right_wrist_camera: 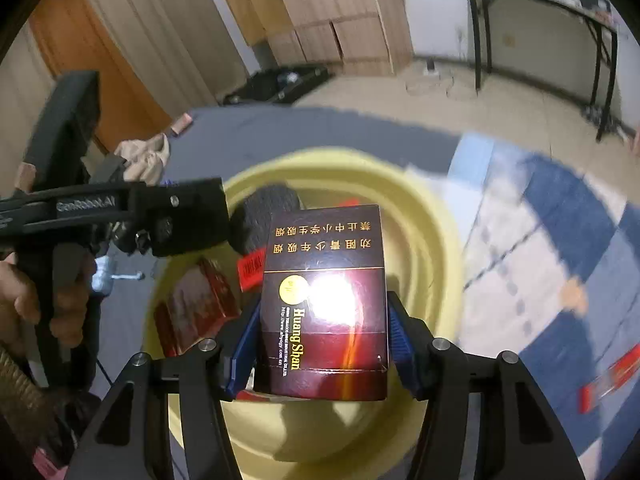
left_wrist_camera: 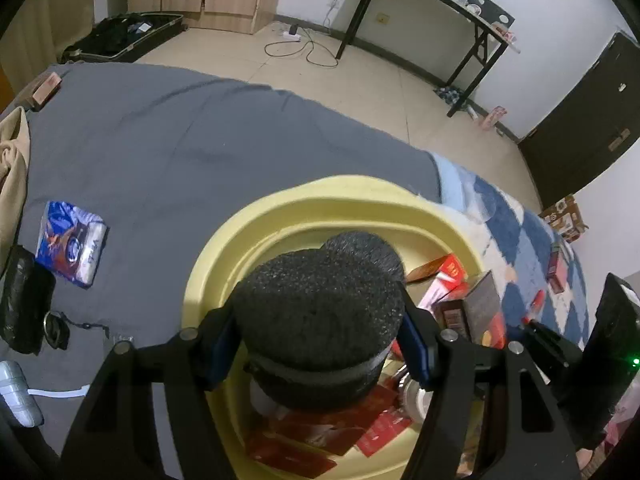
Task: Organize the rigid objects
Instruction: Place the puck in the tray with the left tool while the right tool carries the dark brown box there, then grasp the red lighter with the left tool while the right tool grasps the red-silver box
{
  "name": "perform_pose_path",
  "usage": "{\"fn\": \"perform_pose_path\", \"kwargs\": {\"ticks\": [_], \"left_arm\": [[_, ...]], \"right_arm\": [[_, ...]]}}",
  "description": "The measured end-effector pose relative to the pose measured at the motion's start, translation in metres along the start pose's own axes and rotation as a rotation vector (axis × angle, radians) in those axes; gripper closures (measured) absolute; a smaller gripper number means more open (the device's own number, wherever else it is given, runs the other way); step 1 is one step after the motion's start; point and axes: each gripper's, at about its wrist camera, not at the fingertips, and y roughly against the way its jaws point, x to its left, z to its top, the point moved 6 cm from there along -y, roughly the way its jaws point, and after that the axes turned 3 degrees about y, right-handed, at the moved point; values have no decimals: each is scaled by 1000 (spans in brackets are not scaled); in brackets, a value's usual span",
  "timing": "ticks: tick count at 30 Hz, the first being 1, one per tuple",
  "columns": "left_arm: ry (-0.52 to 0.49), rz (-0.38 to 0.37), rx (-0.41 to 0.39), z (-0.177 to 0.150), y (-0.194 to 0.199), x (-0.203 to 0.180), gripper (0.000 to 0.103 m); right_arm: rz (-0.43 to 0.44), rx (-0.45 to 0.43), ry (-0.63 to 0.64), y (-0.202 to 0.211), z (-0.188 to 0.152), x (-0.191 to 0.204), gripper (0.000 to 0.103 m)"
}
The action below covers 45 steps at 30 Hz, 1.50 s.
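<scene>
We see the right gripper (right_wrist_camera: 323, 344) with its jaws clamped on the 2 long sides of a dark maroon cigarette box (right_wrist_camera: 325, 304), held above the yellow basin (right_wrist_camera: 436, 248) on the bed (left_wrist_camera: 168, 148). The left gripper (left_wrist_camera: 318, 344) has its jaws closed around a black foam cylinder (left_wrist_camera: 320, 308) over the same basin, which holds several red boxes (left_wrist_camera: 320, 436). Farther off, a blue packet (left_wrist_camera: 71, 242) lies near the bed's left edge.
</scene>
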Motion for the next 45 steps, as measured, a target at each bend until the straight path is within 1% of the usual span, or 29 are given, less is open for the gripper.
{"fn": "perform_pose_path", "kwargs": {"ticks": [3, 4, 5, 7, 9, 10, 11, 12, 13, 14, 16, 19, 21, 23, 25, 26, 27, 28, 30, 32, 33, 35, 37, 38, 40, 41, 42, 44, 45], "left_arm": [[52, -9, 4, -16, 8, 11, 34], [90, -30, 0, -26, 12, 19, 34], [109, -45, 2, -28, 11, 21, 33], [144, -90, 22, -33, 4, 25, 30], [145, -80, 62, -34, -8, 25, 28], [122, -61, 73, -34, -11, 21, 27], [95, -34, 73, -34, -11, 16, 24], [72, -16, 61, -33, -8, 11, 16], [51, -6, 34, -32, -2, 6, 11], [32, -4, -4, -30, 6, 1, 1], [8, -11, -58, -26, 25, -10, 0], [-37, 1, -78, -20, 47, -28, 0], [-79, 2, -85, -16, 58, -45, 0], [-152, -28, -95, -10, 68, -80, 0], [-237, -71, -98, -5, 69, -124, 0], [-287, -87, -95, -3, 64, -148, 0], [-345, -79, -91, -2, 56, -175, 0], [-391, -69, -86, -4, 48, -193, 0], [-533, -80, -58, -13, 19, -243, 0], [-638, -95, -19, -27, -13, -278, 0], [-694, -100, 17, -40, -35, -293, 0], [-770, -108, 66, -59, -66, -312, 0], [-837, -104, 81, -76, -92, -326, 6], [-866, -103, 79, -82, -102, -330, 10], [-896, -103, 85, -90, -123, -335, 11], [-897, -103, 90, -92, -130, -334, 14], [-895, -99, 89, -94, -135, -334, 18], [-861, -114, 46, -94, -138, -337, 19], [-836, -121, 26, -93, -138, -338, 25]], "right_arm": [[13, -9, -25, -10, -2, -2, 48], [24, -10, -44, -11, -2, -6, 48], [38, -8, -64, -12, -3, -10, 48], [43, -4, -92, -15, -3, -19, 46], [39, 1, -96, -16, 0, -22, 46], [42, -1, -92, -15, 1, -21, 40], [43, -9, -83, -9, 1, -18, 31], [42, -24, -67, -3, 2, -15, 26], [28, -45, -49, 5, 1, -13, 13], [9, -66, -38, 15, -1, -13, 1], [-2, -107, -42, 34, -4, -20, 0], [-27, -150, -88, 62, -15, -43, 0], [-59, -179, -121, 84, -26, -68, 0], [-132, -203, -155, 108, -39, -104, 0], [-239, -224, -187, 132, -55, -150, 0], [-276, -220, -202, 138, -60, -166, 0], [-328, -199, -240, 145, -68, -198, 0], [-355, -181, -269, 148, -72, -215, 0], [-407, -133, -369, 153, -79, -261, 0], [-409, -138, -437, 155, -78, -288, 0], [-419, -143, -455, 156, -77, -296, 0], [-420, -153, -483, 149, -71, -310, 0], [-411, -143, -507, 136, -65, -322, 0], [-405, -138, -517, 128, -62, -326, 0], [-389, -143, -525, 116, -57, -332, 0], [-400, -135, -518, 107, -55, -338, 0], [-425, -118, -493, 98, -54, -339, 0], [-492, -81, -407, 82, -51, -342, 0], [-538, -71, -345, 77, -49, -340, 0]]}}
